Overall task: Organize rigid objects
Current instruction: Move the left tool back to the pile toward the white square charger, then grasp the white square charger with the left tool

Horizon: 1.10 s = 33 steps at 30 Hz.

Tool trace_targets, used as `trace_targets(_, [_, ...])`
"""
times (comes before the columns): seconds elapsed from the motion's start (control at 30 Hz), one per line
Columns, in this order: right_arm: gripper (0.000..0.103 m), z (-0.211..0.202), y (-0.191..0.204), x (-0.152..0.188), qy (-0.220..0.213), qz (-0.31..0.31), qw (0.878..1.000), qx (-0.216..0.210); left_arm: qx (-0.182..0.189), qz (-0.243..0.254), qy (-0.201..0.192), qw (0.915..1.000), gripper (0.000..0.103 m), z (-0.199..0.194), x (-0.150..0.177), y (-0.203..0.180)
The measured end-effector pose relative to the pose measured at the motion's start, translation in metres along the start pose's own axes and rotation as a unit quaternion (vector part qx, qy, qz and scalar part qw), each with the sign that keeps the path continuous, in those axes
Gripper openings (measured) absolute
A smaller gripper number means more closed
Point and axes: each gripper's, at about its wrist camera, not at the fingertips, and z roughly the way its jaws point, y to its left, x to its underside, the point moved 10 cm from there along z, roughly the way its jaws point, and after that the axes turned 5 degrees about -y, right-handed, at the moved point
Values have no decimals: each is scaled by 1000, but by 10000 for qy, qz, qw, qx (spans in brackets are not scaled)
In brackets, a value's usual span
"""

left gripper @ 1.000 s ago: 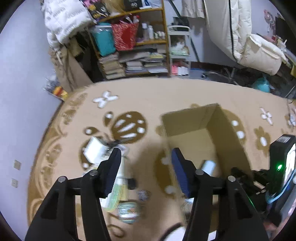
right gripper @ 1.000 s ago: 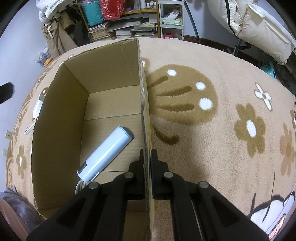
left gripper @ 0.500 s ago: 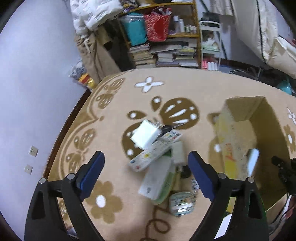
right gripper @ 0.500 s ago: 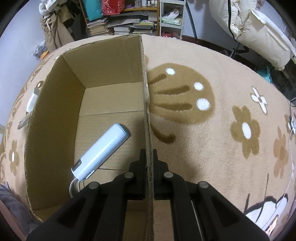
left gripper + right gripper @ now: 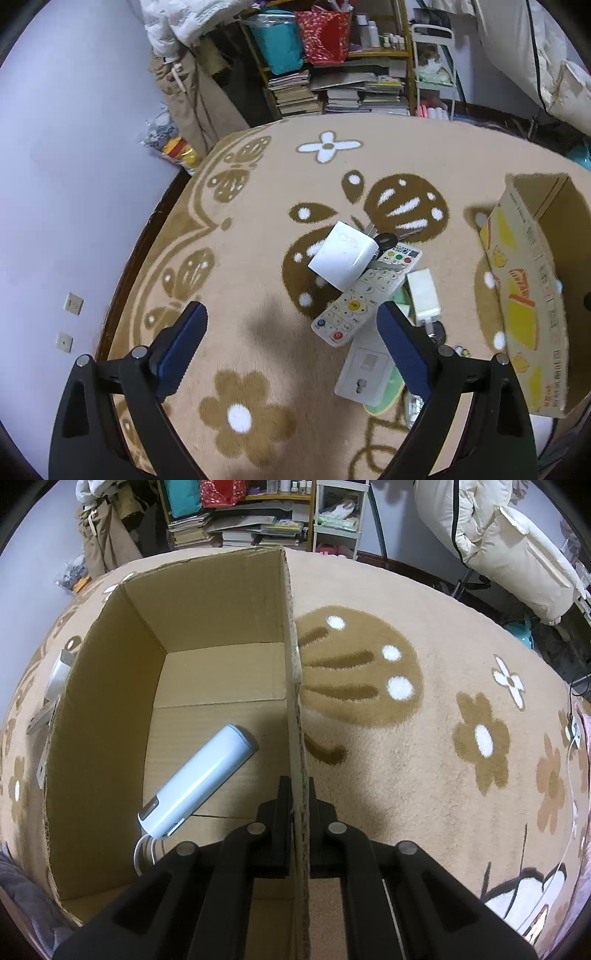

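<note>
A heap of small rigid items lies on the patterned rug: a white cube-shaped box (image 5: 343, 254) on a white remote control (image 5: 365, 295), a small white charger (image 5: 423, 291), dark keys (image 5: 386, 240) and a flat white panel (image 5: 369, 369) over something pale green. My left gripper (image 5: 291, 332) hangs open above the rug, just left of the heap, holding nothing. The cardboard box (image 5: 524, 295) stands to the right. My right gripper (image 5: 295, 794) is shut on the box's right wall (image 5: 291, 672). Inside lies a pale blue cylinder (image 5: 199, 782) with a white cord.
Shelves stacked with books (image 5: 343, 92), bags and a teal bin stand beyond the rug. A lilac wall (image 5: 74, 184) runs along the left. Folded white bedding (image 5: 509, 542) and a chair base are at the back right. Bare rug lies right of the box.
The left gripper has swung away from the box towards the heap and its fingers have spread wide. The right gripper keeps its hold on the box wall, which barely shifted.
</note>
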Motion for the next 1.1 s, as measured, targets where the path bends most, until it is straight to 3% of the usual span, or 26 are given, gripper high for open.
trace_targets(0.73, [8,0,-1,-1,70,-2,9999,116,559,-220,-124,9981,92,84,-43,-21])
trace_targets(1.1, [8,1,0,-1,71,2,9999,120,789,-284,249,9962,93,125,-35,-36])
